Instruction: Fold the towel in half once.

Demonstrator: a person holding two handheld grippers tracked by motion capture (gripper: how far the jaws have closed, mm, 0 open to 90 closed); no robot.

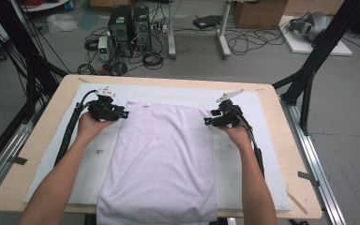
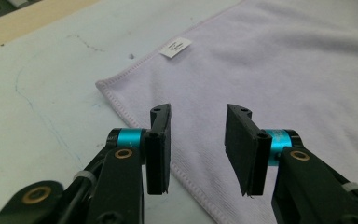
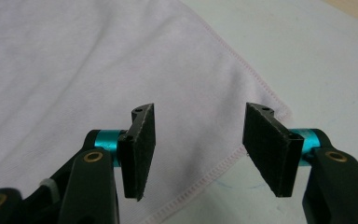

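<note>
A: Pale lilac terry-cloth towel (image 1: 161, 159), rectangular, with a stitched hem. Location?

B: Spread flat down the middle of the white mat (image 1: 258, 140) that covers the light wooden table (image 1: 42, 140). Its near end hangs over the table's front edge. A small white printed label (image 2: 176, 47) sits at the far hem, close to the far left corner.

A: Left black two-jaw gripper (image 1: 121, 113), teal collars behind the pads?

B: Held in the person's left hand (image 1: 90, 125) at the towel's far left corner. In the left gripper view (image 2: 198, 148) the jaws stand apart with a clear gap, nothing between them. The hem runs slantwise beneath the gap; the left pad lies over the bare mat beside the edge, the right pad over the cloth. Whether the pads touch the towel cannot be told.

A: Right black two-jaw gripper (image 1: 209, 121)?

B: Held in the right hand (image 1: 236, 133) at the towel's far right corner. In the right gripper view (image 3: 199, 150) the jaws are spread wide and empty, the rounded corner of the towel lying under and between them.

A: The two grippers relative to each other?

B: Well apart, one at each far corner, both pointing inward across the cloth.
</note>
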